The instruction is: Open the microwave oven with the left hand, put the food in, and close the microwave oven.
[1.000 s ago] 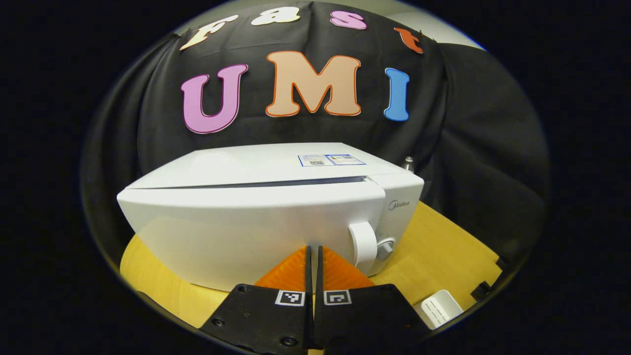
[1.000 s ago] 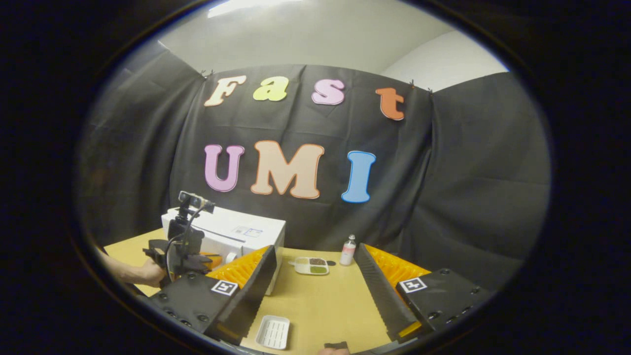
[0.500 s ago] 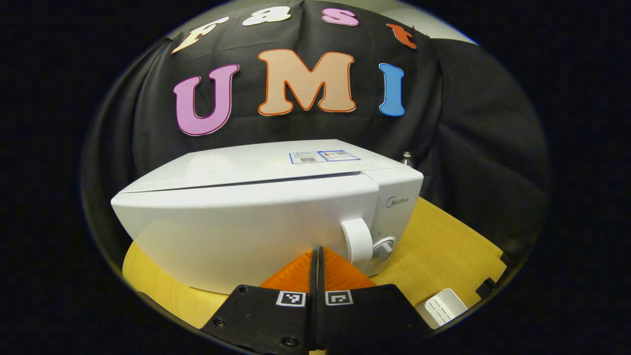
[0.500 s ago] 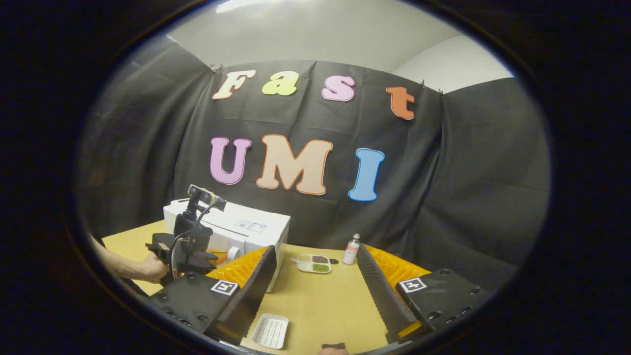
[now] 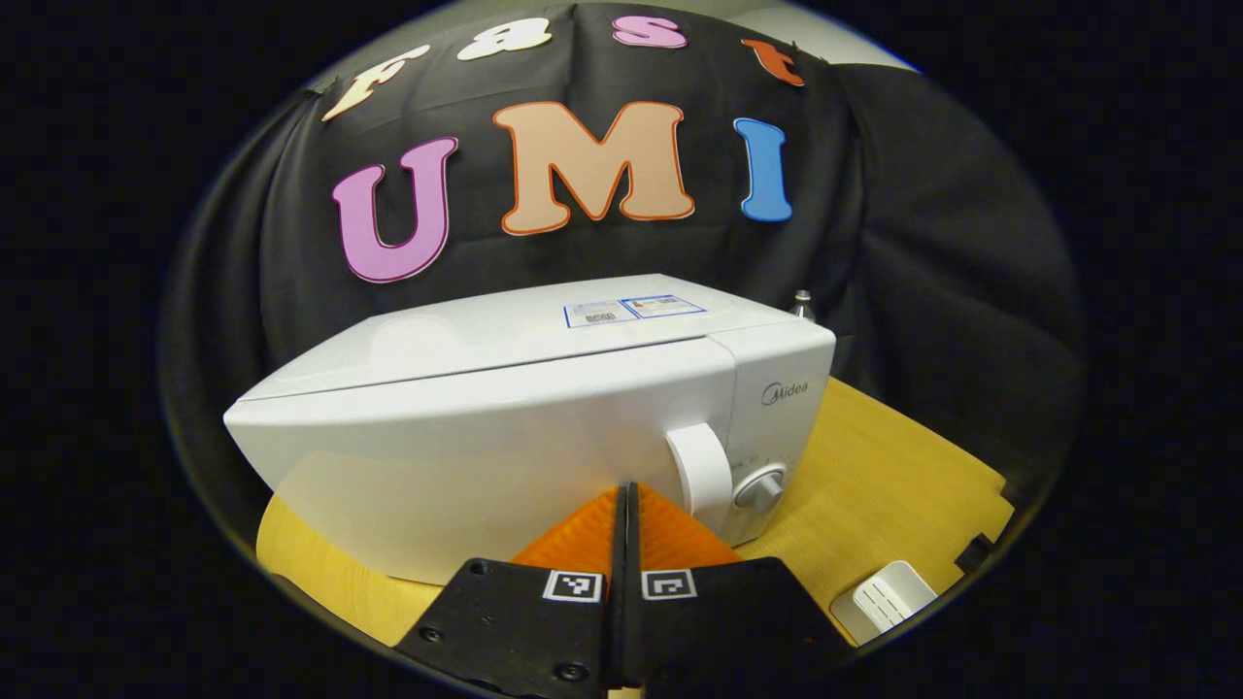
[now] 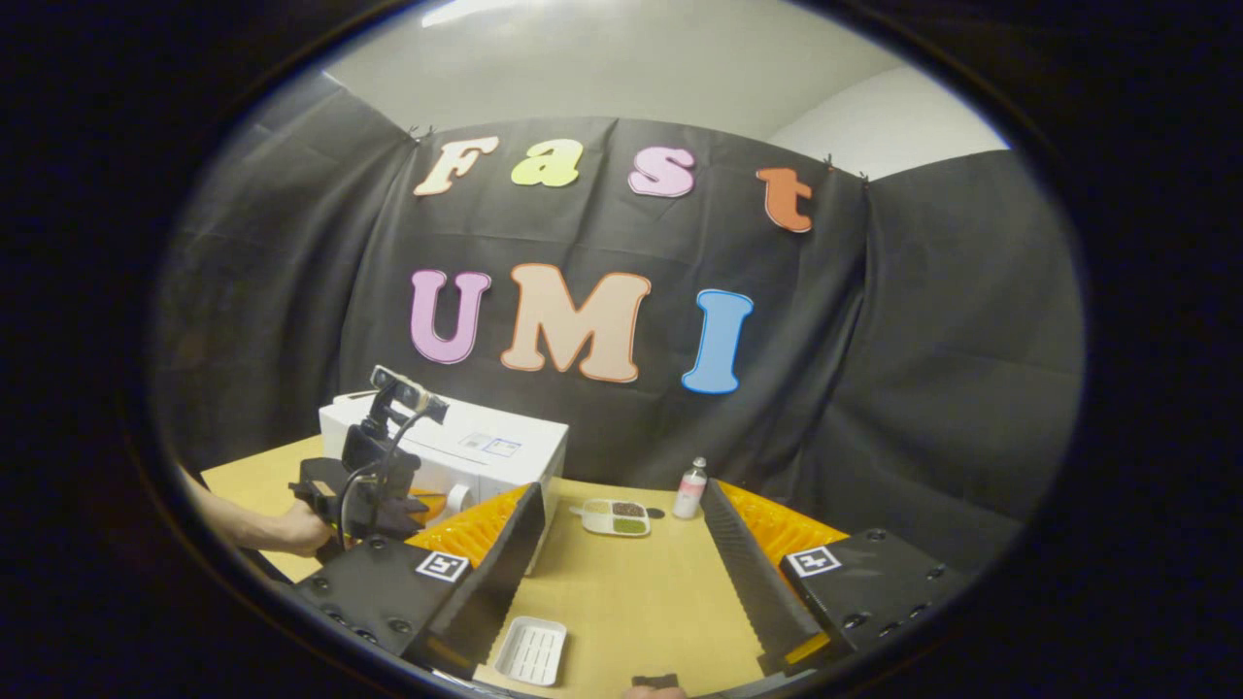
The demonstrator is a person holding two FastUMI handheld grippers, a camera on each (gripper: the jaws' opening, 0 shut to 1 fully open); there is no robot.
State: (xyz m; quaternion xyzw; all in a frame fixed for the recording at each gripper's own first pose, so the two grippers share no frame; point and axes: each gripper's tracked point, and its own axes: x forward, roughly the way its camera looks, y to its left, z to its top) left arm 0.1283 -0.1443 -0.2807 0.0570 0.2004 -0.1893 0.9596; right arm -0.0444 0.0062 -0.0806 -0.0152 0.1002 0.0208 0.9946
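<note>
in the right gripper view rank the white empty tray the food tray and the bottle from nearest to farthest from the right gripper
1. White empty tray, low by the right gripper, toward its left finger.
2. Food tray, mid-table ahead.
3. Bottle, just beyond, near the cloth wall.

Yellow wooden table (image 6: 621, 592), white microwave (image 5: 505, 427), food tray (image 6: 614, 517), bottle (image 6: 689, 489), white ribbed dish (image 6: 531, 650)
</note>
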